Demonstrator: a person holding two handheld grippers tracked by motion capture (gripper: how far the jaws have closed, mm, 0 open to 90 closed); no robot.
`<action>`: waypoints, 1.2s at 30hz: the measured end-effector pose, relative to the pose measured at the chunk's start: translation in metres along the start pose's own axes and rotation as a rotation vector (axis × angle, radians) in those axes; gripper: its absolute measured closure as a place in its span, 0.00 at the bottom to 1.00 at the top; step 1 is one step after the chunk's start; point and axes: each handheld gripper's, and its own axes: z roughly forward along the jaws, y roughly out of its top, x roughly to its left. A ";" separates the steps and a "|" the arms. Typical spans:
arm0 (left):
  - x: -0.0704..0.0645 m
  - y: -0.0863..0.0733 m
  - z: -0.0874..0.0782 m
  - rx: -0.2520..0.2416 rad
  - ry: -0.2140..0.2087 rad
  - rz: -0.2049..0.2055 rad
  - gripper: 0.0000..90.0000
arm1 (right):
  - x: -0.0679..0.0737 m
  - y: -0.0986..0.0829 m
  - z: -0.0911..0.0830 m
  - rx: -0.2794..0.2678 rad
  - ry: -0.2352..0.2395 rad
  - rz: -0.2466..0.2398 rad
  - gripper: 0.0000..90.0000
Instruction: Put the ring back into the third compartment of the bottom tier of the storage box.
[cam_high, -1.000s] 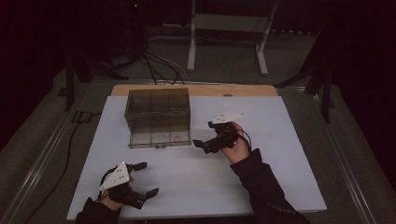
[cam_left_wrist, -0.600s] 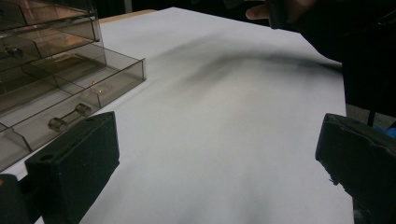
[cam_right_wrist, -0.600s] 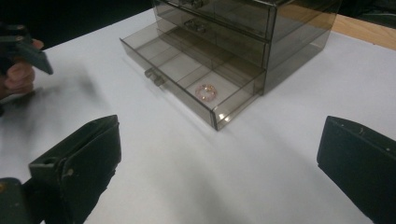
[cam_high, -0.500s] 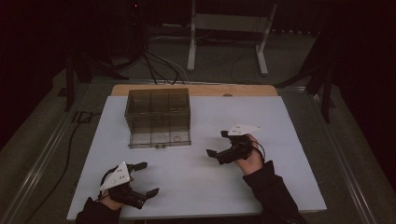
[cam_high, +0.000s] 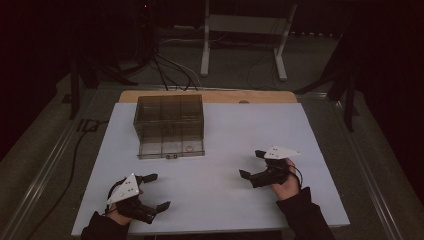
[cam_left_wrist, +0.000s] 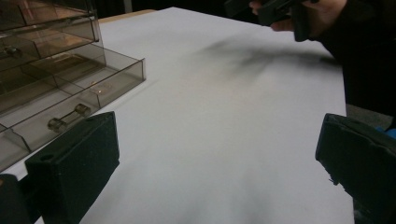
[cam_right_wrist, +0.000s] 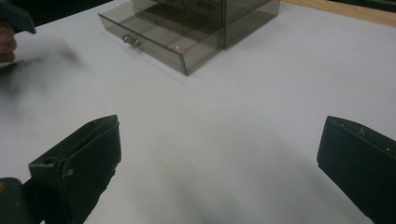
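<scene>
Now the right claw (cam_high: 253, 163) has drawn back from the drawer box (cam_high: 169, 125) toward the tabletop's (cam_high: 225, 200) near right edge, jaws wide and empty; its bottom drawer (cam_right_wrist: 159, 35) juts open; the left claw (cam_high: 154, 191), also spread, hovers at the near left corner; bare room lies between.

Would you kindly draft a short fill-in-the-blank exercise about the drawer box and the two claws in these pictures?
1. The transparent smoky plastic drawer box has its bottom drawer pulled ____.
2. A small round copper-coloured coin lies ____ that drawer.
3. Both the left claw and the right claw have jaws that stand ____.
4. The box rests on a ____ table board.

Missing words: open; inside; open; white
</scene>
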 end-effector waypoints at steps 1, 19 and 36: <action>0.000 0.000 0.000 0.000 0.000 0.000 0.01 | 0.000 0.000 0.000 0.000 0.000 0.000 0.00; -0.001 0.000 0.001 0.004 0.004 0.003 0.01 | -0.015 -0.050 -0.054 0.007 -0.151 0.096 0.00; -0.001 0.000 0.001 0.002 0.000 0.000 0.01 | -0.019 -0.071 -0.072 0.029 -0.234 0.146 0.00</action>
